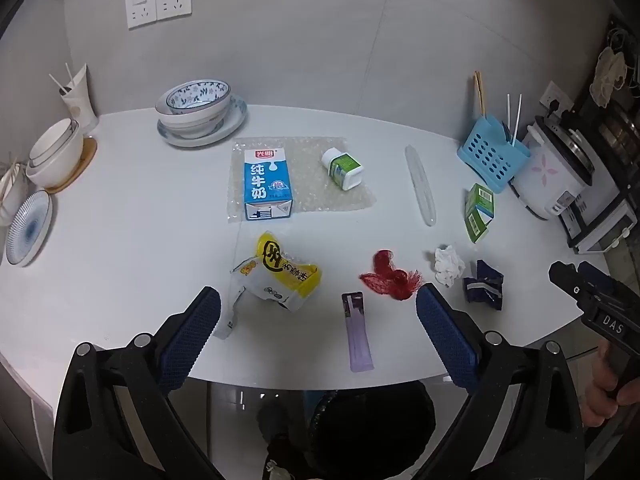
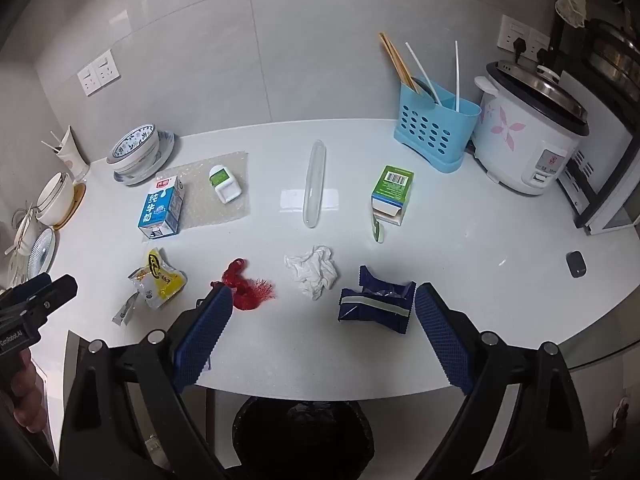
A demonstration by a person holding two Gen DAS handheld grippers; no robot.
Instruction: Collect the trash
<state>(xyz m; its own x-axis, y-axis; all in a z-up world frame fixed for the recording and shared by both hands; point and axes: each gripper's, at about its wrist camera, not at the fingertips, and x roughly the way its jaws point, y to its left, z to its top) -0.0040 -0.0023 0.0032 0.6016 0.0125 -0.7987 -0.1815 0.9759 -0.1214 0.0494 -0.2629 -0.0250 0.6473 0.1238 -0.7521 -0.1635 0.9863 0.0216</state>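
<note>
Left claw spread above yellow wrapper; right claw spread, empty, near dark blue wrapper on tabletop

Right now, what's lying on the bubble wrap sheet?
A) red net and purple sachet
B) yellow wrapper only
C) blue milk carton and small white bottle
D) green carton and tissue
C: the blue milk carton and small white bottle both rest on the bubble wrap sheet.

A home kitchen — rice cooker, stacked bowls and a chopstick caddy on a white counter.
</note>
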